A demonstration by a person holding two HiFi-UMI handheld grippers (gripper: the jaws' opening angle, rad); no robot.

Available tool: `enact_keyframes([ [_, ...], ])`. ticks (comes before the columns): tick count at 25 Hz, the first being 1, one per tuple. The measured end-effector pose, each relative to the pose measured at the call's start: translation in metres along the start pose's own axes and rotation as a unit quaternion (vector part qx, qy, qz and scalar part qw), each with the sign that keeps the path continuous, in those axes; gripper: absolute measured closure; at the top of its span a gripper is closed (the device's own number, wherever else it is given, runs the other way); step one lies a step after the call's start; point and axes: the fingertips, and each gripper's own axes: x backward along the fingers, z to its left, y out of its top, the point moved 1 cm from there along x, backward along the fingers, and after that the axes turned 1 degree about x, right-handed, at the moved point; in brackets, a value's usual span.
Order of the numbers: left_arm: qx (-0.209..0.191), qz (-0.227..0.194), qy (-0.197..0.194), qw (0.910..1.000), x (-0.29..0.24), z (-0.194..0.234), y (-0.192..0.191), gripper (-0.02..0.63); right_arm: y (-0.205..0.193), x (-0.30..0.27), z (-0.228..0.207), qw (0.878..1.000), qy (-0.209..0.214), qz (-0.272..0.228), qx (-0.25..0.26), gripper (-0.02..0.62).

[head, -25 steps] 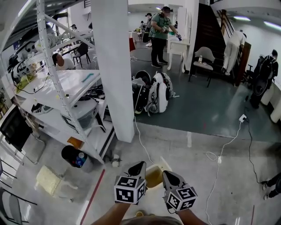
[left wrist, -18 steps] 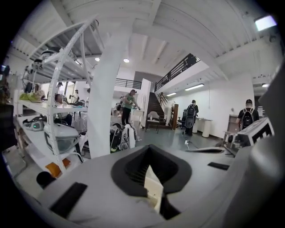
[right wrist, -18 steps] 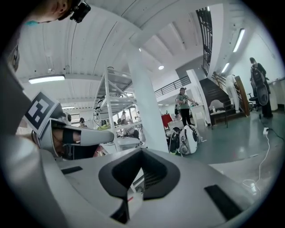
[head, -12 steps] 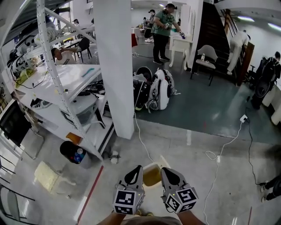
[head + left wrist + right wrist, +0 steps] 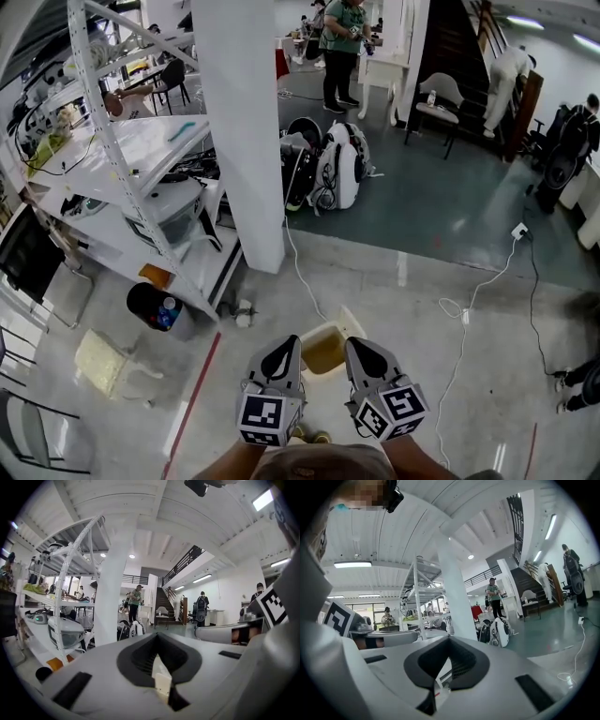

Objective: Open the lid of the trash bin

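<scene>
At six o'clock in the head view, nearest the person, the left gripper [image 5: 289, 347] and right gripper [image 5: 354, 347] point ahead side by side. Each one's jaws are drawn together at the tips and hold nothing. Through the slit behind the tips, each gripper view shows only pale patches of what lies below.

Between the two, at twelve o'clock from the person, stands the cream trash bin [image 5: 323, 354]. It is just beside both grippers but, as far as I can tell, touches neither.

Over the last second the whole floor has slid up the head view and the bin shows fuller between the tips, while the grippers have kept their flanking places. I judge that the person is looking further down at the bin, with no hold on the lid gained. The bin's brownish top face could be a shut lid or the open inside; I cannot tell which.

Farther off, a black bucket [image 5: 150, 305] sits under the shelving at ten o'clock. The white pillar [image 5: 239, 141] rises at eleven, with backpacks [image 5: 330, 178] at twelve.
</scene>
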Motion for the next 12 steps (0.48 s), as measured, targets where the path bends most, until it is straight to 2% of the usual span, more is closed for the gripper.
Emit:
enact_keyframes([
  [12,0.007,-0.002,-0.007,0.9999,-0.0016,-0.0038,0.0042,0.606,0.0042,0.0043,0.0052,1.000,0.008,-0.013,0.008,0.579],
])
